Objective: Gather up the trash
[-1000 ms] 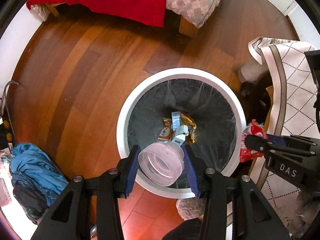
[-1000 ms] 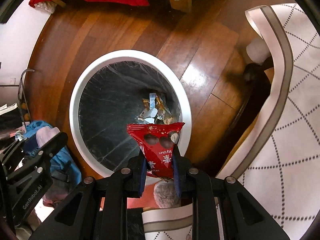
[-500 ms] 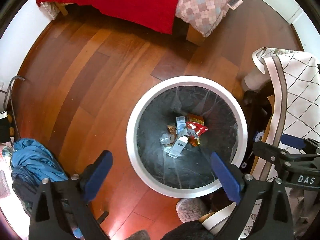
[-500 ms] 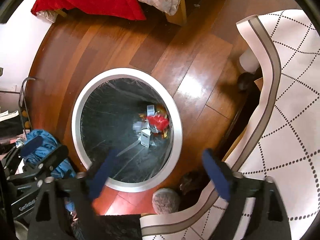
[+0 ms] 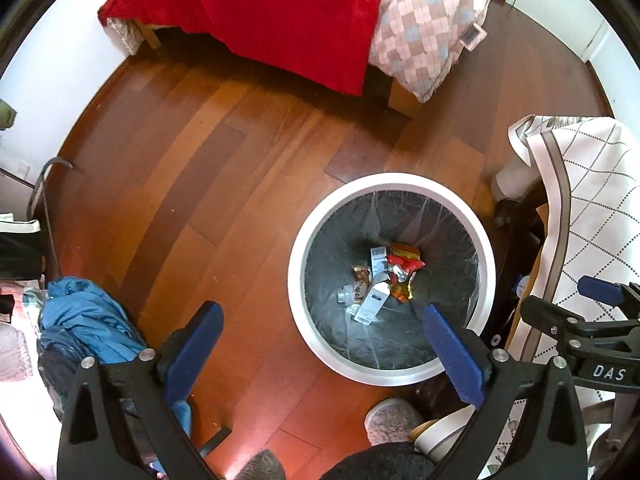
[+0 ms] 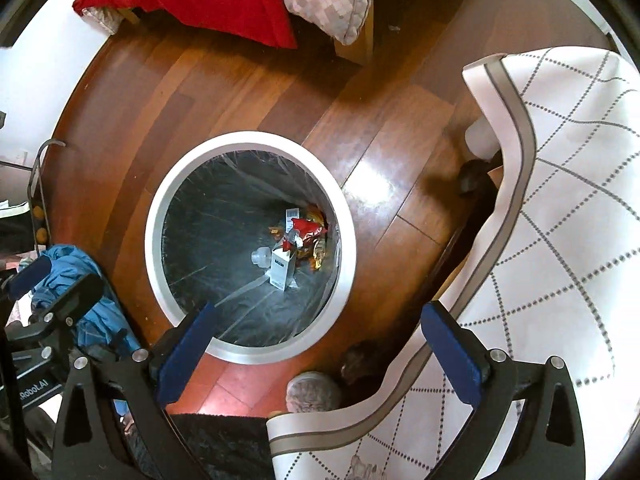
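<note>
Left wrist view: left gripper (image 5: 320, 344) spread wide, holding nothing, above floor just left of white bin (image 5: 298, 248); trash (image 5: 382, 276) down at the bin's bottom, ahead and right: crumpled red wrapper, white carton.

Right wrist view: right gripper (image 6: 316, 340) likewise wide and empty, over the bin (image 6: 154, 224) rim; trash (image 6: 296, 244) ahead, slightly left, carton's long axis running toward the camera. No loose trash visible outside.

One white bin (image 5: 390, 376) stands on the floor, holding one red wrapper (image 5: 404, 266), one white carton (image 5: 374, 303) and one clear cup (image 6: 260, 257). Far off lie one red blanket (image 5: 280, 20) and one checked pillow (image 5: 424, 28); near left, one blue cloth (image 5: 86, 320).
</note>
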### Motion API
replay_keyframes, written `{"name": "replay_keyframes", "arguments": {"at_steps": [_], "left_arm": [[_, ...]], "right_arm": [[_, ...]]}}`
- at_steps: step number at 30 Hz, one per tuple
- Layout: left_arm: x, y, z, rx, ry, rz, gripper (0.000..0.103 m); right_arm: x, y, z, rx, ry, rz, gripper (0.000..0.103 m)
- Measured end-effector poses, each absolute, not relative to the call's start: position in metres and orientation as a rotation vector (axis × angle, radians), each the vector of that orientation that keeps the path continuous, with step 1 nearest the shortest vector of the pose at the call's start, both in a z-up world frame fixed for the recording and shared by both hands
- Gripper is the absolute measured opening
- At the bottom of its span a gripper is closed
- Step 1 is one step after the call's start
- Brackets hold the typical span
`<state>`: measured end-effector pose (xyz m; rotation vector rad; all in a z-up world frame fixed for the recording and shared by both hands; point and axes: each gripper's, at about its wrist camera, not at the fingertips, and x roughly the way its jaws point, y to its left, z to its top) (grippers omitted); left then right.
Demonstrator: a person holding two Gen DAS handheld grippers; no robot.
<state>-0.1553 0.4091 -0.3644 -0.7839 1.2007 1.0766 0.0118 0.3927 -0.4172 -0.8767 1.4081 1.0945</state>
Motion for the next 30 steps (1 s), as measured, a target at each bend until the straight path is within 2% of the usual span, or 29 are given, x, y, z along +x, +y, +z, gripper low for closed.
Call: {"name": "replay_keyframes", "arguments": {"at_steps": [11, 20, 25, 30], "left_arm": [[-0.165, 0.371, -0.307, -0.727, 1.104, 1.128, 0.102], [-0.157, 0.320, -0.234, -0.634, 1.011, 1.199, 0.102], [-0.121, 0.280, -0.208, -0.589, 0.944, 1.193, 0.102], [-0.045, 0.238, -0.218, -0.516, 0.955, 1.110, 0.103]], "right_arm": [[0.015, 0.354, -0.345, -0.741, 1.319, 1.134, 0.103], [0.020, 0.297, -0.268, -0.558, 1.259, 1.234, 0.103], [0.043, 0.243, -0.228, -0.408, 1.260, 1.281, 0.103], [0.099, 0.170, -0.210, -0.317, 1.268, 1.211, 0.103]]}}
